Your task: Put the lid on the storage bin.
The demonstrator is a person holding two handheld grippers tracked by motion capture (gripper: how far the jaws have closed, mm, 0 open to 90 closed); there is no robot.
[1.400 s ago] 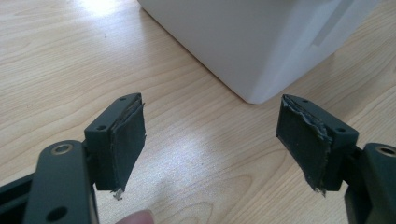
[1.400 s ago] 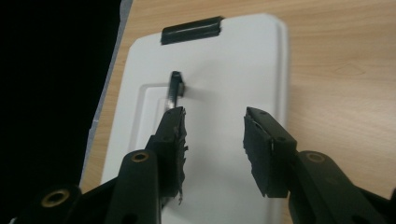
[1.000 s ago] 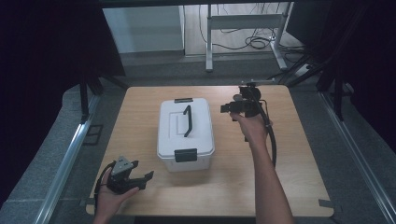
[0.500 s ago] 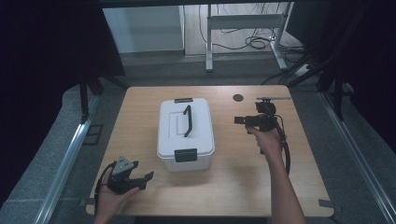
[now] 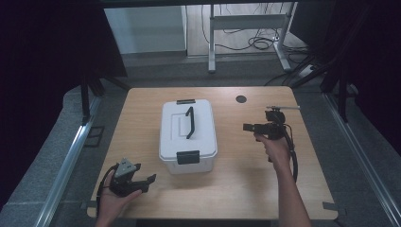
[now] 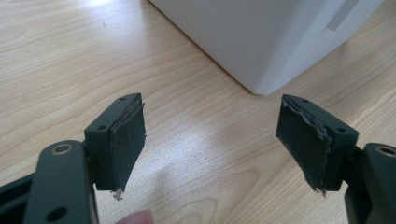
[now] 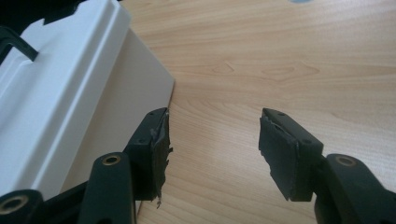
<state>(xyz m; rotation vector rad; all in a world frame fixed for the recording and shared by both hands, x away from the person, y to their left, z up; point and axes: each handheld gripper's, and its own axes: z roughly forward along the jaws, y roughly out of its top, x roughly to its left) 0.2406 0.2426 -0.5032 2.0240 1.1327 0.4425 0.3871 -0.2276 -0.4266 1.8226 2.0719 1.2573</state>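
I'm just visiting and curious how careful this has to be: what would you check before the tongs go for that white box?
1. White plastic box with black handle stands square on the wooden table: ok.
2. Black front latch fastened: cannot tell.
3. Right tongs open, nothing between the pads, jaws have just been opening: ok.
4. Left tongs open and empty: ok.
5. Right tongs clear of the box side: ok, close beside it but apart.
6. Black handle lying flat on the lid: ok.

White box (image 5: 188,137) with black handle (image 5: 190,122) and latches, pale wood-grain table (image 5: 246,179), black hand-held grippers.
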